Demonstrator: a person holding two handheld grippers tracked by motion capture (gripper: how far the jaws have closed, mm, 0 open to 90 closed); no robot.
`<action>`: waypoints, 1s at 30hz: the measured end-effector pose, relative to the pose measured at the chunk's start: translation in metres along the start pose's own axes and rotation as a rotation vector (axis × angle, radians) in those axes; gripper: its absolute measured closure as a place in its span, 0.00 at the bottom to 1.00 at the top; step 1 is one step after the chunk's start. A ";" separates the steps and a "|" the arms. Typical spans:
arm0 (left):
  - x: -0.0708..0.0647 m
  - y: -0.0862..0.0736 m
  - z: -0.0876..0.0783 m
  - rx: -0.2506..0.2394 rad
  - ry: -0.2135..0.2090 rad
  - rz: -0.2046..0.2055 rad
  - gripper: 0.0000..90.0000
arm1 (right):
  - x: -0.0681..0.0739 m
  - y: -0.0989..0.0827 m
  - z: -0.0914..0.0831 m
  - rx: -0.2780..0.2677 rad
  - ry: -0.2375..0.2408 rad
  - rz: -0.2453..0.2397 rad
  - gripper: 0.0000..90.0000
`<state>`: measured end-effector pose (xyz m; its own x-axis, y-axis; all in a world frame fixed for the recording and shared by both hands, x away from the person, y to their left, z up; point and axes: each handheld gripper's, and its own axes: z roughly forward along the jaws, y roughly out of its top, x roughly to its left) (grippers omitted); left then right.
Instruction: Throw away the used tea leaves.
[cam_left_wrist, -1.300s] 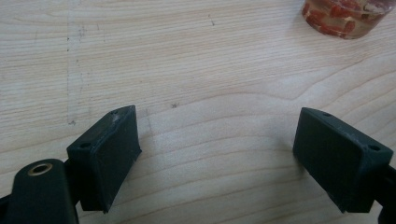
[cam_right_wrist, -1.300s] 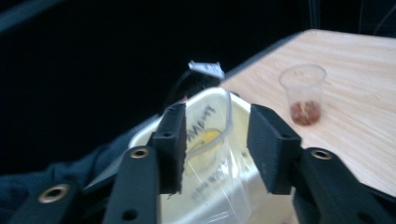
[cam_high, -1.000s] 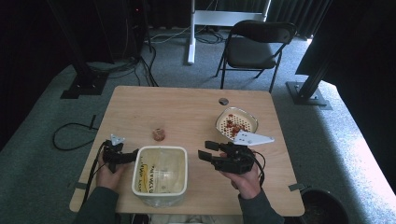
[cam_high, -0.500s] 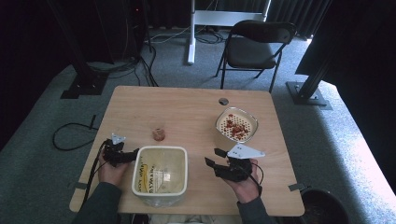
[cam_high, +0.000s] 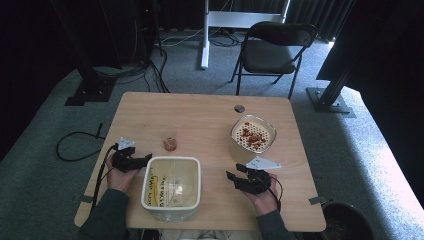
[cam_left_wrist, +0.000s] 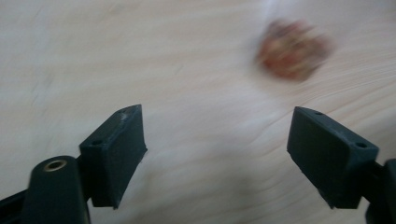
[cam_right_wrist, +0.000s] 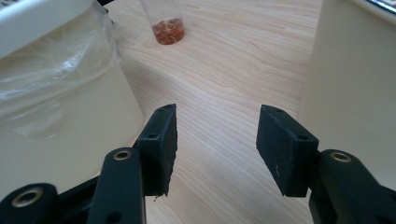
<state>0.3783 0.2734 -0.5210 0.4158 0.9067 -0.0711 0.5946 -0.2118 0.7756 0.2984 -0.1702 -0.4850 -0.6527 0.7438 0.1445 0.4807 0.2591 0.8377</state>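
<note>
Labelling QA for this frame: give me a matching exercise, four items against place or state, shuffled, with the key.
Items:
1. small clear cup
2. round container with a perforated top
3. rectangular tub lined with a plastic bag
4. left hand-held gripper

Places or states:
A. at the near table edge, between the two hands
B. jaws open over bare wood, nothing between them
C. reddish-brown bits at its bottom, near the table's middle
D. red pieces on top, beyond the right hand-held gripper

Pairs: 1-C, 2-D, 3-A, 4-B
</note>
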 end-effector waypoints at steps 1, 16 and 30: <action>-0.001 0.002 0.000 -0.009 -0.013 0.007 0.20 | 0.000 0.000 0.001 0.000 -0.001 0.000 0.53; -0.015 0.042 0.024 -0.106 -0.095 0.076 0.18 | -0.005 -0.004 0.010 0.014 -0.030 -0.019 0.52; -0.030 0.051 0.047 -0.123 -0.178 0.153 0.18 | -0.004 -0.004 0.013 0.018 -0.040 -0.040 0.52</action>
<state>0.4286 0.2178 -0.5090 0.6155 0.7867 -0.0474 0.4317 -0.2861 0.8555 0.3069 -0.1658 -0.4957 -0.6479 0.7565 0.0891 0.4651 0.3002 0.8328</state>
